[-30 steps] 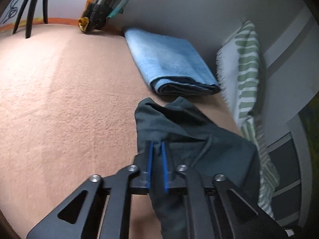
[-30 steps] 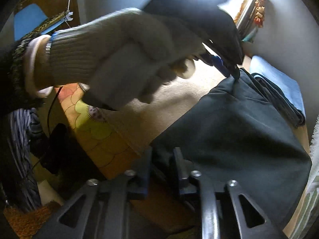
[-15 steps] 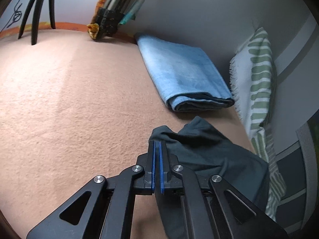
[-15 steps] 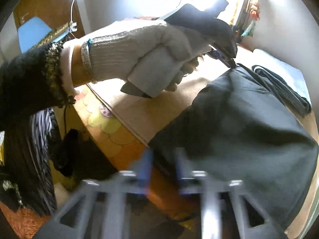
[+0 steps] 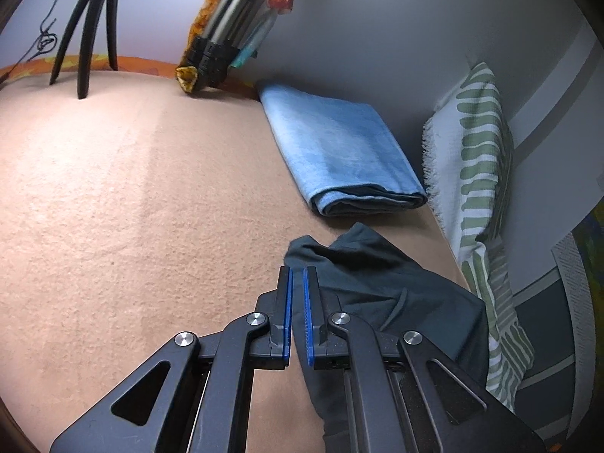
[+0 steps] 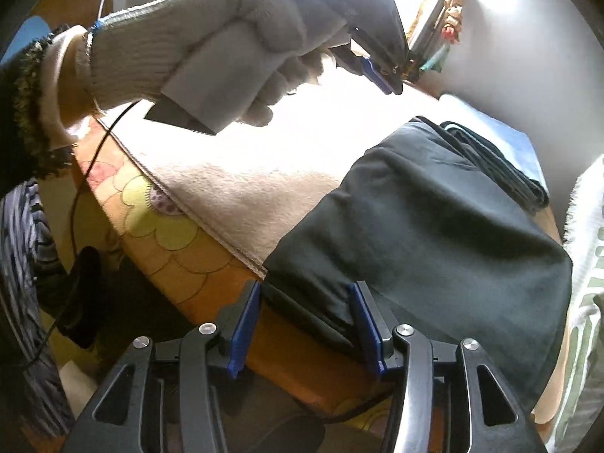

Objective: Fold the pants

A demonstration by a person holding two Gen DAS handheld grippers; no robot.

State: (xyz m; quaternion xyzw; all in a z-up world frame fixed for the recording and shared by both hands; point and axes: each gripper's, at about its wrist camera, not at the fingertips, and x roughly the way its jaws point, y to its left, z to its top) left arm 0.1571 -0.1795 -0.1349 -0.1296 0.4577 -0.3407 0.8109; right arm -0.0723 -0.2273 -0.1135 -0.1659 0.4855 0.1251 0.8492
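Dark pants [image 6: 434, 226] lie folded on the bed [image 5: 132, 207] — left gripper [image 5: 298, 283] jaws closed, empty; right gripper [image 6: 305, 302] jaws just opened around the near hem.

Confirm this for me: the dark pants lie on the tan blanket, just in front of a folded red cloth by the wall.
One detail is wrong: the folded cloth is blue, not red, as the left wrist view shows. The rest stands: the dark pants lie on the tan blanket, just in front of that cloth by the wall.
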